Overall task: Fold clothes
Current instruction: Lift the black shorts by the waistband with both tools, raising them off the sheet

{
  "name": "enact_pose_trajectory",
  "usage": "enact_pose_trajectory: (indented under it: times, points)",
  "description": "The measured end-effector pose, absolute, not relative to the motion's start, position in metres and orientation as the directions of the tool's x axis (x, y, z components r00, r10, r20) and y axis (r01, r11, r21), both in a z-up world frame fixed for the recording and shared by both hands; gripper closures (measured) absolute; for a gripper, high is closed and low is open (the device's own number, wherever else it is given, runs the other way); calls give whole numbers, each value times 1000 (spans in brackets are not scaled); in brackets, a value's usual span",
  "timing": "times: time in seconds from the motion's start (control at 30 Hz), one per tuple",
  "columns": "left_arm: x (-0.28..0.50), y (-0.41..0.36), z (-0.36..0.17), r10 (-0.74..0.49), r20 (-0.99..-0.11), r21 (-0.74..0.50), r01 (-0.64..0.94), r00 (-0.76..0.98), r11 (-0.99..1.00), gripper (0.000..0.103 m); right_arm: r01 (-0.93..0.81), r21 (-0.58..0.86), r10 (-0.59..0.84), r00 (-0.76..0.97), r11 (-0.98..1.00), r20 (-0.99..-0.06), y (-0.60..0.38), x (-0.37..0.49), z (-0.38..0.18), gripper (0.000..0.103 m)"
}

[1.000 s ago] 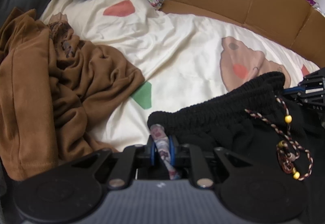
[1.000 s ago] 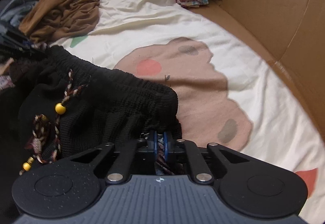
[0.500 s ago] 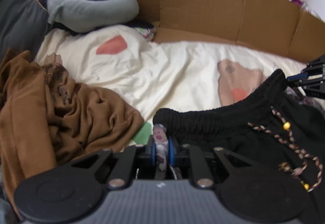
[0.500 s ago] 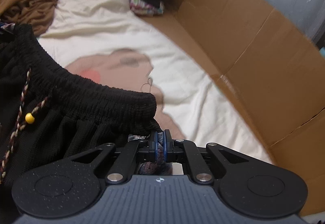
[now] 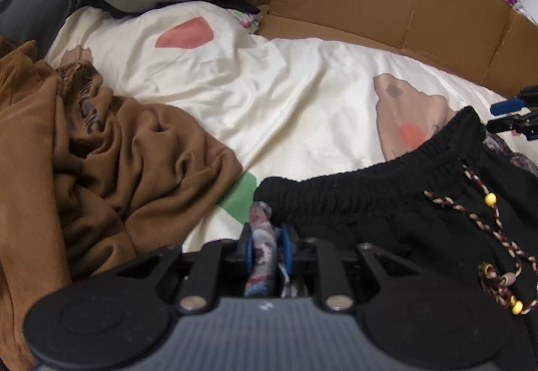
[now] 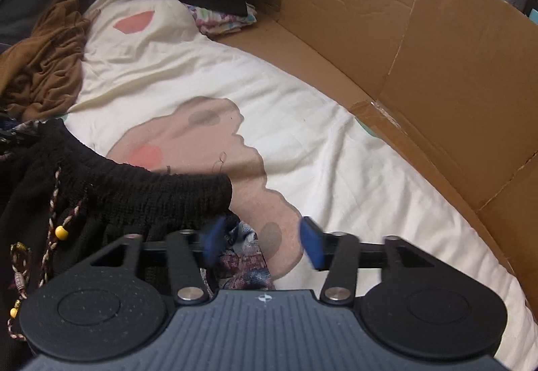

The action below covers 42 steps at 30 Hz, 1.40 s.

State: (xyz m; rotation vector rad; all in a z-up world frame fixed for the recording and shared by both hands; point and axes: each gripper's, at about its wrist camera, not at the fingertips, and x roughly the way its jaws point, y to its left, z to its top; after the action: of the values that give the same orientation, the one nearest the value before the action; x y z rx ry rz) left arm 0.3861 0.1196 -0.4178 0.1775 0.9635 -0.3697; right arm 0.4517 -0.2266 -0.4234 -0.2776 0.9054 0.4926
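Cream sheet (image 5: 275, 95) is bearing black trousers (image 5: 386, 203), waistband stretched between both grippers. Left gripper (image 5: 265, 246) is pinching patterned cloth (image 5: 262, 243) at the waistband's end, jaws narrow and easing apart. Right gripper (image 6: 262, 240) is opening wide, its pads (image 6: 311, 241) clear of the cloth lying between them.

Left gripper (image 5: 265, 248) angled down, blue pads (image 5: 248, 248) close together, jaws opening slightly, patterned fabric (image 5: 264, 250) pinched between them. Right gripper (image 6: 262, 241) angled down, jaws opening wide, blue pads (image 6: 311, 245) blurred, clear of cloth; its tips visible at right edge of left wrist view.
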Motion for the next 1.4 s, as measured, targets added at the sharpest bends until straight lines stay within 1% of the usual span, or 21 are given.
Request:
enact_pose_trajectory:
  times: [0.17,0.43,0.6,0.63,0.7,0.73,0.77,0.8,0.9,1.03,1.13,1.27,1.4]
  points:
    - [385,120,-418,-226,-828,-13,384,514,923,84,-539,20,325,477,842,-817,-229,452,-427,41]
    - [385,123,-421,-236,-830,-30,383,505,923,85,-612,17,332,406,791,-852,-210,457,-444,40]
    - [384,124,-424,-249,-839,-29,418,483,908,85,-669,1,329,364,743,-871,-196,462,-453,42]
    - [384,123,-425,-250,-841,-24,428,479,903,86,-680,1,332,357,733,-873,-194,462,-454,45]
    - [383,121,-426,-249,-844,-11,448,475,894,88,-690,39,362,331,723,-871,-193,462,-455,70]
    - [383,120,-426,-246,-845,0,458,476,889,89,-696,45,370,324,716,-871,-192,460,-455,73]
    - [382,117,-426,-238,-843,20,470,483,882,90,-702,35,367,328,711,-871,-190,458,-454,80]
    - [380,114,-426,-229,-839,44,481,493,875,92,-707,22,362,335,707,-870,-188,456,-453,85]
    - [373,107,-420,-203,-813,124,502,546,856,95,-704,-27,339,376,710,-862,-188,449,-446,89]
    - [365,93,-404,-195,-760,223,530,620,818,96,-669,-91,311,456,737,-834,-200,441,-428,90]
    - [362,77,-393,-198,-719,294,550,666,782,96,-635,-167,267,528,754,-806,-206,432,-414,90]
    - [369,60,-383,-198,-682,342,546,704,765,97,-581,-248,210,608,775,-766,-215,425,-401,90]
    - [380,44,-375,-203,-657,373,547,726,749,97,-509,-297,153,668,808,-728,-225,428,-390,91]
